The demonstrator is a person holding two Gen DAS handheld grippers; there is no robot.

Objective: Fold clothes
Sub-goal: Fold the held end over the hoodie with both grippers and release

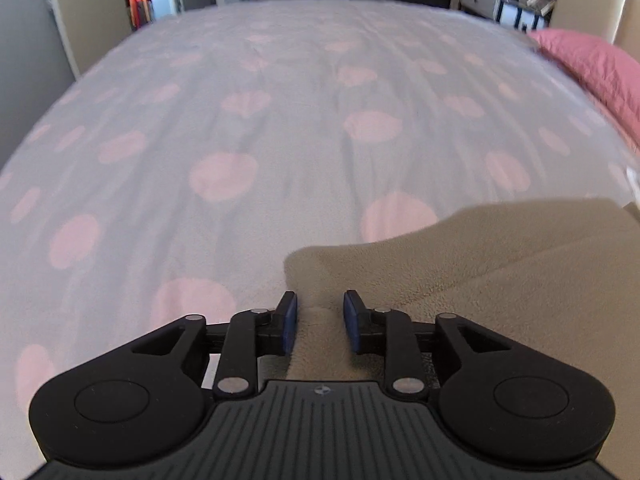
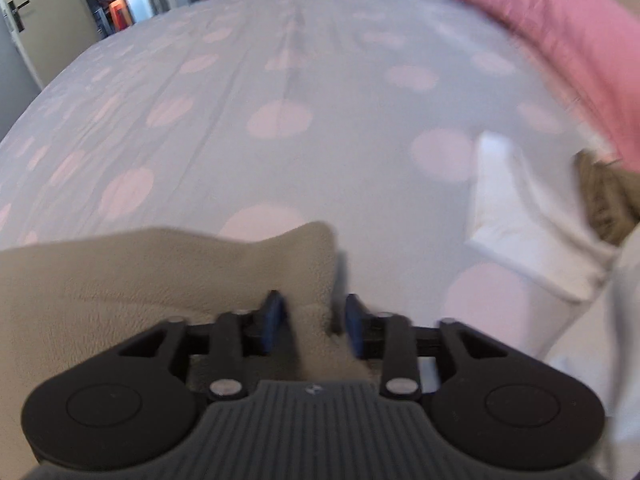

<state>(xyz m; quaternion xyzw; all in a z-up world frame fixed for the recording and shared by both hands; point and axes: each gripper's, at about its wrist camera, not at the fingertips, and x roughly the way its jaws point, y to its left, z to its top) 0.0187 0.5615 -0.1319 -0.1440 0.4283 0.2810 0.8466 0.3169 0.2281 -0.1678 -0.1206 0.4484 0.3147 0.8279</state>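
Note:
A beige fleece garment [image 1: 500, 272] lies on the bed, with a fold line across it. My left gripper [image 1: 320, 320] sits over its left corner; the blue pads [image 1: 289, 322] stand apart with fleece between them, not pinched. In the right wrist view the same beige garment [image 2: 140, 280] fills the lower left. My right gripper [image 2: 314, 326] is over its right corner, jaws apart with a bunch of fleece between them. That view is motion-blurred.
The bedspread [image 1: 240, 120] is pale grey with pink dots. A pink pillow [image 2: 560, 48] lies at the right. A folded white garment [image 2: 516, 216] and a brown knit item [image 2: 604, 200] lie near it. A door and furniture stand beyond the bed.

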